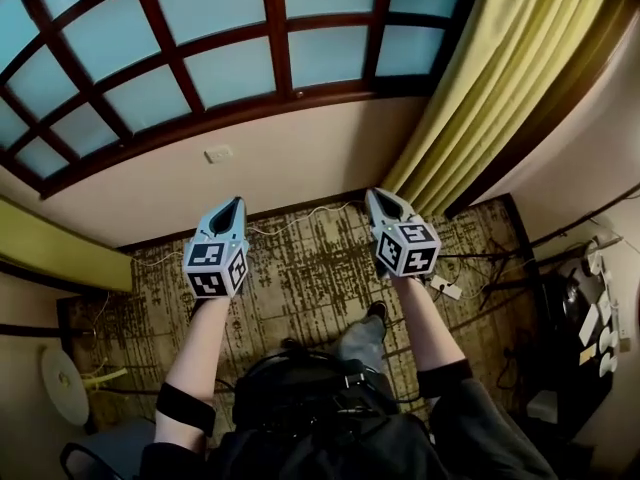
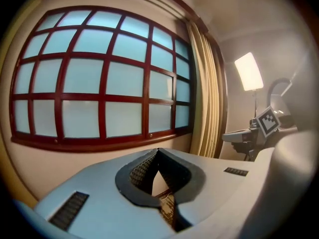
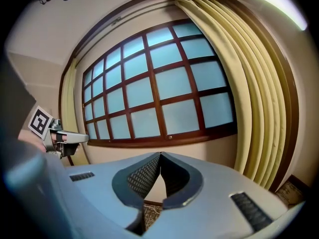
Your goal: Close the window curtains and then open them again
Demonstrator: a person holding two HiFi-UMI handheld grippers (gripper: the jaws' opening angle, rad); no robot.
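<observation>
Fingers [image 2: 142, 172] of the left gripper [image 2: 158, 151] closed tip to tip, nothing between the pads. Same on the right gripper [image 3: 160, 155]: fingers [image 3: 144, 176] shut together, empty. Both held out ahead of the person, side by side and apart, each pointing at the wall [image 1: 300, 163] under the window [image 1: 200, 48], touching neither curtain.

Window bare across its whole width — red-brown grid frame, pale blue panes, curved sill [image 1: 250, 111] along the bottom edge. Right curtain [image 1: 500, 78], yellow, gathered into tight folds at the window's right edge and hanging down to the carpet [image 1: 300, 278] in the room's corner; nearest to the right gripper, yet clear of it. Left curtain [image 3: 67, 103], likewise yellow, bunched in a narrow strip at the window's left edge, well apart from both grippers.

Below the sill, plain cream wall with a small white socket plate [image 1: 217, 153] set in it. Carpet brown and patterned, with thin white cables trailing along the wall's foot and a white power strip [image 1: 447, 288] lying toward its right edge, just beside the right forearm [image 1: 430, 333]. In the left gripper view, a lit floor lamp [image 2: 248, 71] to the right of the right curtain — bright against the side wall, with the right gripper showing below it.
</observation>
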